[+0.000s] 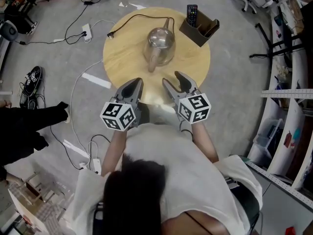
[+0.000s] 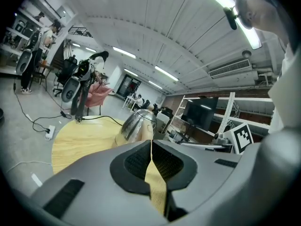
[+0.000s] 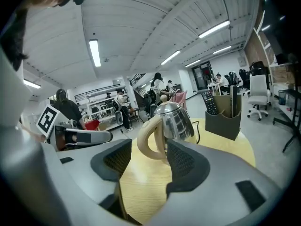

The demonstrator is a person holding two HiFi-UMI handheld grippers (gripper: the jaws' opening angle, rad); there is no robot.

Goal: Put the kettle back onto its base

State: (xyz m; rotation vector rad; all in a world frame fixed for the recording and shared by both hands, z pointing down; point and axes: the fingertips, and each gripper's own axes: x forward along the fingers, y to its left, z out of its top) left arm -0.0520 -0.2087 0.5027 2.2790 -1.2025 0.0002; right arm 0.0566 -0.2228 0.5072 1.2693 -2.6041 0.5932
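Polished steel forms the body of the kettle, which stands near the middle of the round wooden desk. Its cream handle points to 6 o'clock, toward the person. The shell looks rigid but slick and rounded, so pads would likely slide on it. The looped handle is the sensible hold, pinched on its upright part so the pot hangs level. How heavy it is depends on the water inside, and no view shows that. A full pot would probably tip forward around a narrow grip. The right claw has its jaws spread, with the handle framed in the gap beyond them, near but not touching. The left claw has its jaws pressed together on nothing, with only a sliver of desk showing through the seam. A black cord curves from a loose plug at 9 o'clock round to the kettle's far side at 12 o'clock. The base itself cannot be made out. It may sit under the kettle, because the body hides its own foot in every view. A cardboard holder with a remote control stands at 2 o'clock on the desk rim.
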